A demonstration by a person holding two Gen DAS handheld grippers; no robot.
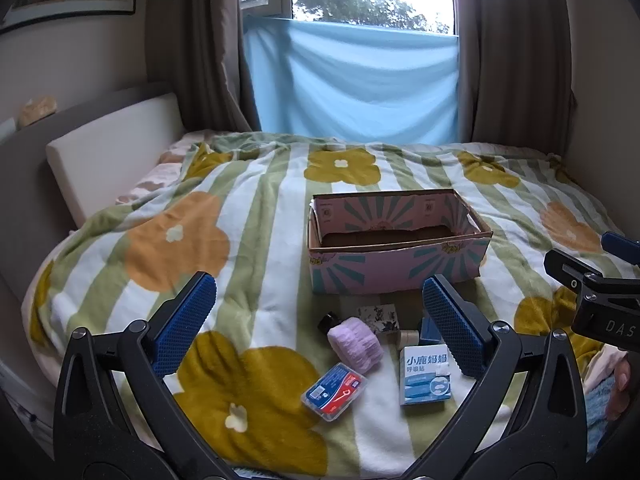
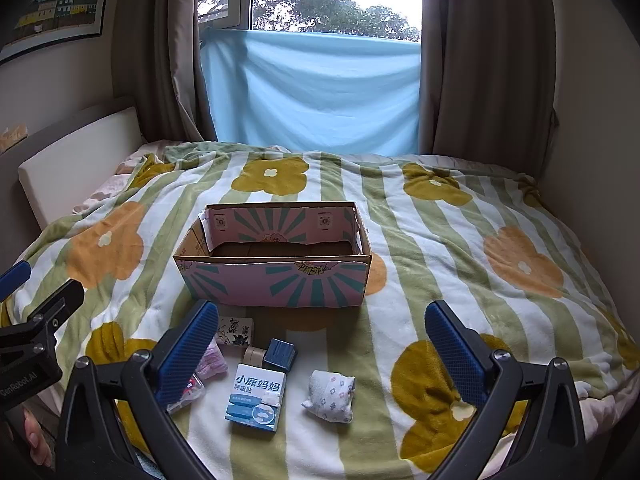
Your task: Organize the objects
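An open pink cardboard box (image 1: pixel 400 270) (image 2: pixel 276 280) with teal rays stands on the flowered blanket. In front of it lie a purple fabric roll (image 1: pixel 355 345), a floss case (image 1: pixel 334 391), a blue-white carton (image 1: pixel 426 374) (image 2: pixel 257 396), a patterned small box (image 1: pixel 378 316) (image 2: pixel 236 330), a blue cube (image 2: pixel 281 354) beside a beige cylinder (image 2: pixel 253 355), and a white flowered pouch (image 2: pixel 331 395). My left gripper (image 1: pixel 320 324) is open above the items. My right gripper (image 2: pixel 322 354) is open above them, empty.
The blanket (image 2: pixel 460 248) covers the bed. A white headboard cushion (image 1: pixel 112 160) stands at the left, curtains and a blue cloth (image 1: pixel 352 84) over the window behind. A wall is at the right (image 2: pixel 592 120). The right gripper's side shows in the left wrist view (image 1: pixel 596 292).
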